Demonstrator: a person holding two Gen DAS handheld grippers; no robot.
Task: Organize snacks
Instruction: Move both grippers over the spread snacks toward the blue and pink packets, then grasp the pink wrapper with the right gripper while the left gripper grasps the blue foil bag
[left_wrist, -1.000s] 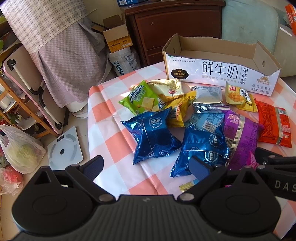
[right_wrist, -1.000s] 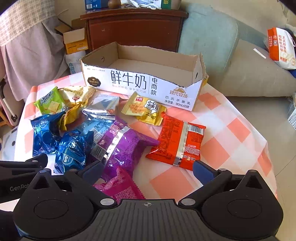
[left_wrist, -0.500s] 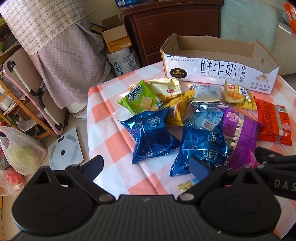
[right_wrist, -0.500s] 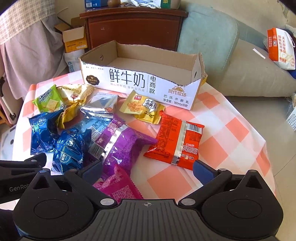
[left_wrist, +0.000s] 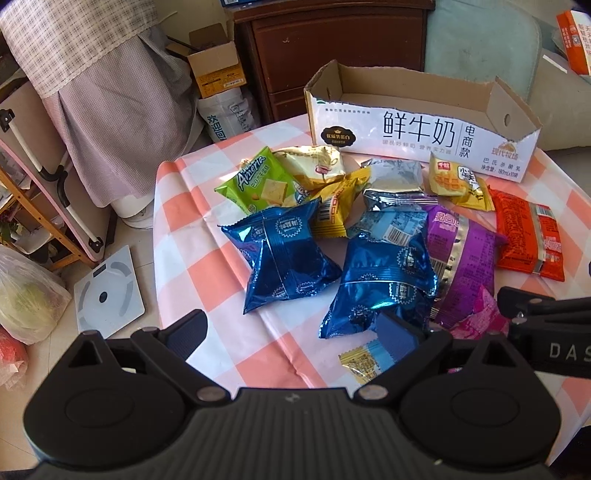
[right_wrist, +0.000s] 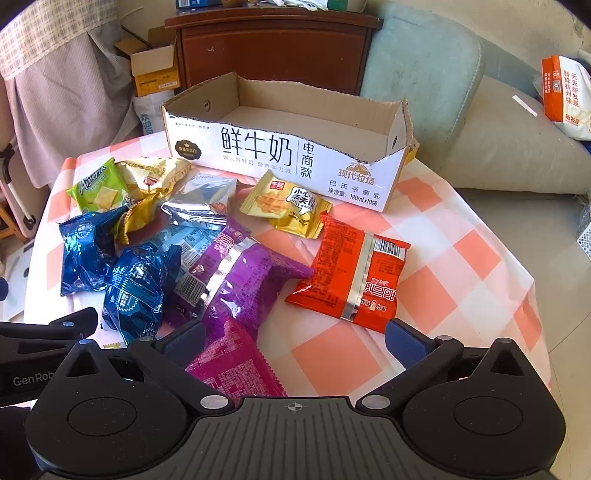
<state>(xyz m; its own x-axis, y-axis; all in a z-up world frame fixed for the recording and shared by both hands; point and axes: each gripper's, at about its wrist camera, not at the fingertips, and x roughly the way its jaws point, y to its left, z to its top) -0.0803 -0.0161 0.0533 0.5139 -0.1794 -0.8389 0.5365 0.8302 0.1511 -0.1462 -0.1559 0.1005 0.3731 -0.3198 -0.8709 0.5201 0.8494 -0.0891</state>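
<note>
Several snack packets lie in a heap on a checked tablecloth (left_wrist: 192, 258) in front of an open, empty white carton (left_wrist: 421, 138) (right_wrist: 284, 155). Among them are two blue packets (left_wrist: 291, 258) (left_wrist: 384, 284), a purple one (right_wrist: 243, 273), an orange-red one (right_wrist: 354, 273), a green one (left_wrist: 258, 181) and a yellow one (right_wrist: 288, 205). My left gripper (left_wrist: 291, 332) hovers open just before the blue packets, holding nothing. My right gripper (right_wrist: 295, 338) is open over a magenta packet (right_wrist: 232, 365), with the orange-red packet just ahead of its right finger.
A dark wooden cabinet (right_wrist: 273, 51) and a small cardboard box (left_wrist: 218, 70) stand behind the table. A pale cushion and sofa (right_wrist: 491, 122) lie to the right. To the left, on the floor, are a bathroom scale (left_wrist: 107, 288), a plastic bag (left_wrist: 26, 295) and a covered rack.
Both grippers have moved slightly forward toward the packets, which look a little nearer. Nothing was picked up; both stay open.
</note>
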